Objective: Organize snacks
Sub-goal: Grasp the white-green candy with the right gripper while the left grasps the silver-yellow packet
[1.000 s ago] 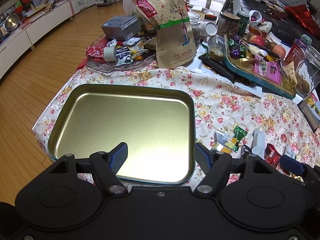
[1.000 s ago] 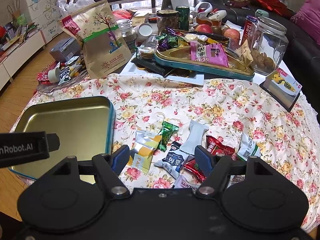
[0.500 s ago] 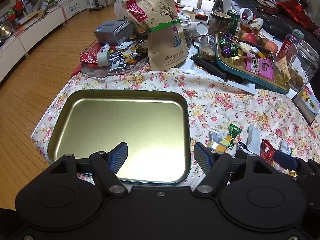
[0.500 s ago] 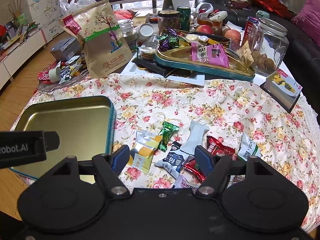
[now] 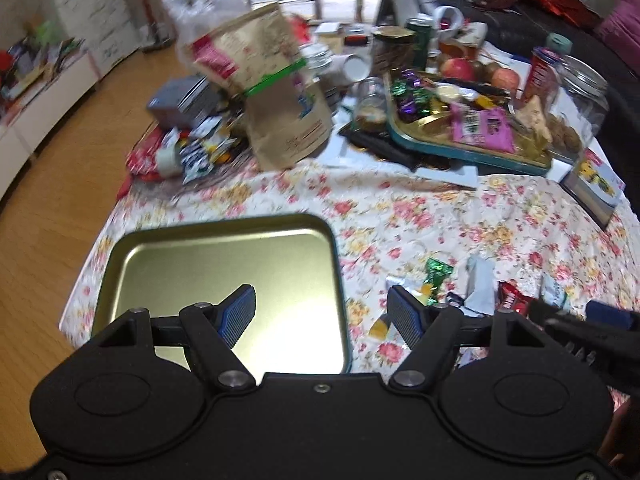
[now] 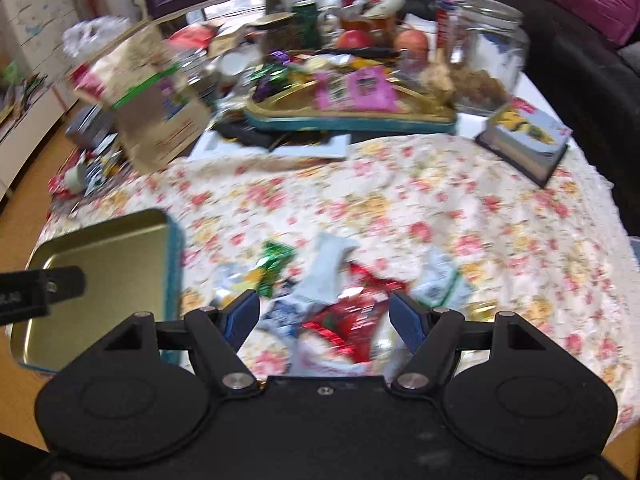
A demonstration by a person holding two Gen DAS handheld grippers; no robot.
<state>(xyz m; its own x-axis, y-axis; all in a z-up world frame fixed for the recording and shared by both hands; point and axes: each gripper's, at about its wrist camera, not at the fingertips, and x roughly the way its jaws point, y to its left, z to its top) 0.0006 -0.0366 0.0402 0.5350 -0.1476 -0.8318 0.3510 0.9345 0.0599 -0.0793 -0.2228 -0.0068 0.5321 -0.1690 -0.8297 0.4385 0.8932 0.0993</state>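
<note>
Both views are motion-blurred. The left gripper (image 5: 322,312) has its blue-padded fingers spread wide with nothing between them, hovering over the near right part of the gold tray (image 5: 160,264), which sits empty on the floral tablecloth (image 5: 440,216) at the near left of the table. The right gripper (image 6: 324,316) is likewise wide open and holds nothing; it hangs just above the loose snack pile, with the red wrapper (image 6: 352,316) showing directly between its fingers. Around that wrapper lie a white packet (image 6: 328,268), a green candy (image 6: 272,260), a blue-and-white packet (image 6: 280,314) and a white-green packet (image 6: 440,280), all on the cloth just right of the gold tray; contact between fingers and snacks cannot be judged through the blur. In the left wrist view the same pile appears right of the tray, with the green candy (image 5: 436,272) nearest its edge. Further back: a brown paper bag (image 5: 276,92), a second teal-rimmed tray of sweets (image 5: 460,128) and a glass jar (image 6: 488,44).
</note>
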